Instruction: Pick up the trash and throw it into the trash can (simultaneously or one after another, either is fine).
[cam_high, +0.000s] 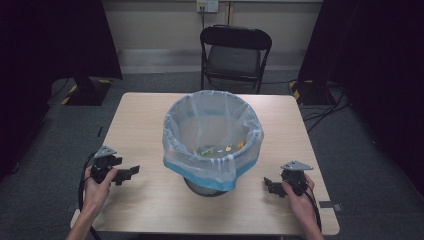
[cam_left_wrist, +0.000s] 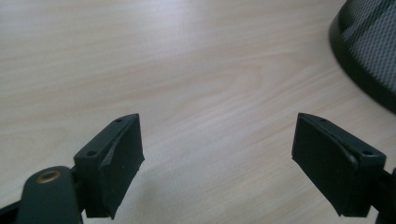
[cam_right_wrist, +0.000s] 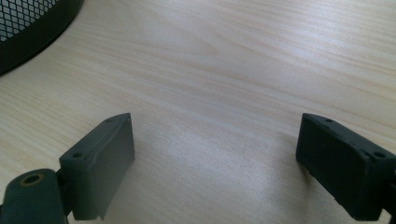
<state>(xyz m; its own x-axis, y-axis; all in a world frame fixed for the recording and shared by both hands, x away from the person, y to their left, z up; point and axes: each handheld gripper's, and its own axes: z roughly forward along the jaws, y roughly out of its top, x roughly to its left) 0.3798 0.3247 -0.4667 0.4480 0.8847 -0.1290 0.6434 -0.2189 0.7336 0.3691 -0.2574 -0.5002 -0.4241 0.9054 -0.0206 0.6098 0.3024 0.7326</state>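
A pale wooden table (cam_high: 150, 200) was seen from the high view, with a folding chair (cam_high: 235, 52) behind its far edge. At the table's middle stood a black mesh bin (cam_high: 207, 186), whose base could also be made out in the corner of the left gripper view (cam_left_wrist: 369, 51) and of the right gripper view (cam_right_wrist: 28, 28). The bin was lined with a translucent bag (cam_high: 212, 132), bluish at the hem, folded over the rim and hanging down the outside. At the bottom of the bag a few small scraps (cam_high: 222, 148), yellow and green, were visible; what they were could not be told.

The left gripper (cam_high: 131, 172) was held low over the table, well to the left of the bin, and the right gripper (cam_high: 270, 186) likewise to its right, both pointed inward at it. In each gripper view the jaws were spread wide with nothing between them but bare wood.

The work was judged to be at its start: the bag had not yet been touched. The next move was thought to call for both grippers to be raised to the folded hem on opposite sides, so that the thin film could be pinched without the bin being tipped.
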